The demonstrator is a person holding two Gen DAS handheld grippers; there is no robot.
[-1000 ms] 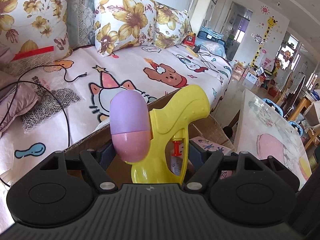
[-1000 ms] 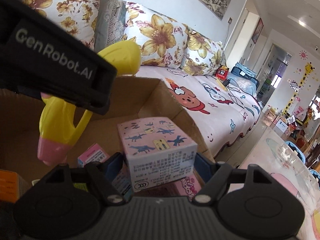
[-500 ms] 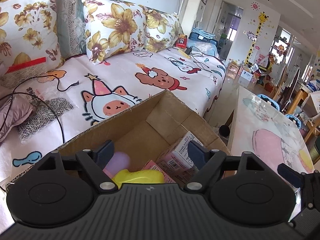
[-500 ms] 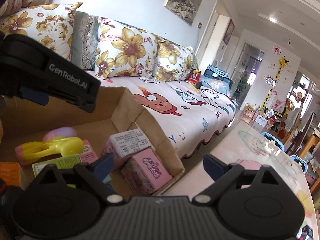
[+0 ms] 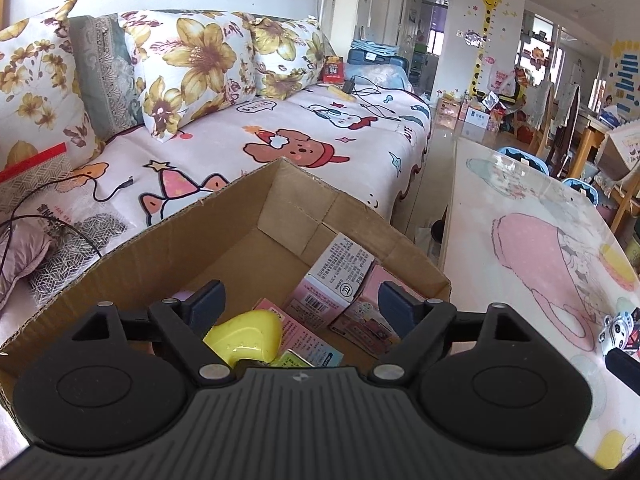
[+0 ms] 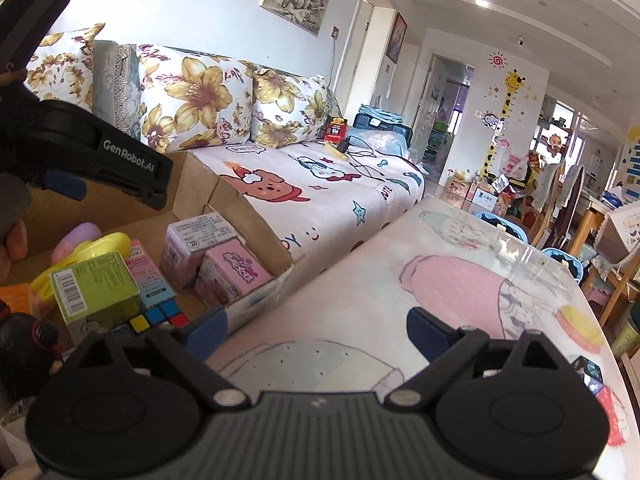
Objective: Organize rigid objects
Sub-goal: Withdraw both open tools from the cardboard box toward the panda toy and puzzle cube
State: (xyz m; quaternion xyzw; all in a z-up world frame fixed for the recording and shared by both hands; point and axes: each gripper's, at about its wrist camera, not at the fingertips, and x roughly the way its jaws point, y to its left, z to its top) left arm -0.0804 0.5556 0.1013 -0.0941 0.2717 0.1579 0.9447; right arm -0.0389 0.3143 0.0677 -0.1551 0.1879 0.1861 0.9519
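My left gripper (image 5: 301,302) hovers over an open cardboard box (image 5: 304,216); its jaws are opening and grip nothing. Below them in the box lies a yellow toy gun (image 5: 244,336) beside a white-and-pink carton (image 5: 340,276) and a pink box (image 5: 368,312). My right gripper (image 6: 316,328) stands open and empty over the cartoon-print table (image 6: 440,280), just right of the cardboard box (image 6: 240,208). That view shows the yellow toy gun (image 6: 104,244), a purple-pink capsule (image 6: 76,236), a green box (image 6: 96,288), the carton (image 6: 200,236), the pink box (image 6: 232,272) and a colour cube (image 6: 156,318).
The box stands at the table's left end, against a sofa (image 5: 320,152) with floral pillows and a black cable (image 5: 60,192). A small toy (image 5: 618,326) lies at the table's right edge. Chairs and clutter fill the far room.
The left gripper let the yellow toy gun with its capsule drop into the box and opened wider. The right gripper released the patterned carton into the box and swung right over the table.
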